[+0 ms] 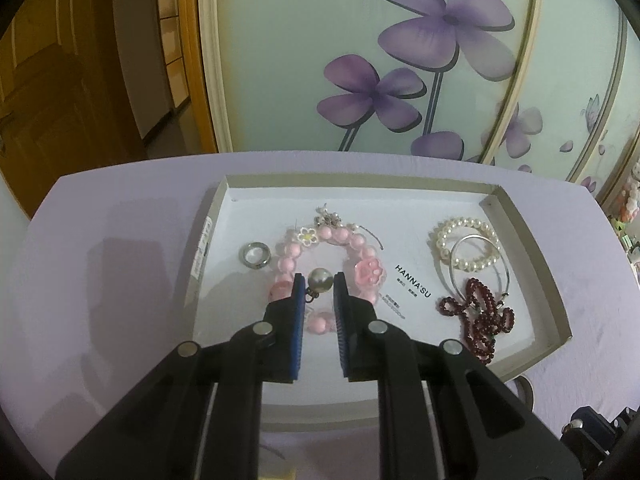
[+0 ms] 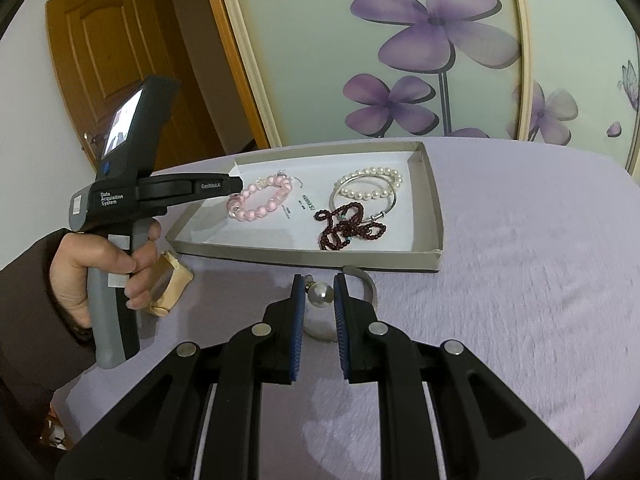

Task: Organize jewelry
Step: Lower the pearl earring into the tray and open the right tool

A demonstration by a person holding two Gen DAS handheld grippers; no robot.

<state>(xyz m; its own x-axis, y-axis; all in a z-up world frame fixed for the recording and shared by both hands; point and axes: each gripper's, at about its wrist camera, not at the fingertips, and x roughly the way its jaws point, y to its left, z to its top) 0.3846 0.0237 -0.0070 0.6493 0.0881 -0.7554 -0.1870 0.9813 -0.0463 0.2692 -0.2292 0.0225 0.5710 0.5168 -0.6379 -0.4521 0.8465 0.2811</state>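
Observation:
My left gripper [image 1: 319,285] is shut on a grey pearl earring [image 1: 320,278]. It hangs over the white tray [image 1: 400,190], just above a pink bead bracelet [image 1: 292,248]. The tray also holds a silver ring [image 1: 255,255], a white pearl bracelet [image 1: 466,246], a silver bangle [image 1: 460,258], a dark red bead string [image 1: 478,312] and a small earring cluster [image 1: 328,218]. My right gripper [image 2: 319,300] is shut on a second pearl earring [image 2: 321,295]. It is over the purple cloth in front of the tray [image 2: 434,216], above a silver bangle [image 2: 366,280] lying on the cloth.
Purple cloth [image 2: 520,280] covers the table. In the right wrist view a hand [image 2: 100,264] holds the left gripper's handle at the left, beside a beige cushion [image 2: 170,288]. A flower-printed panel [image 1: 360,60] stands behind the table, with a wooden door [image 2: 112,60] at the back left.

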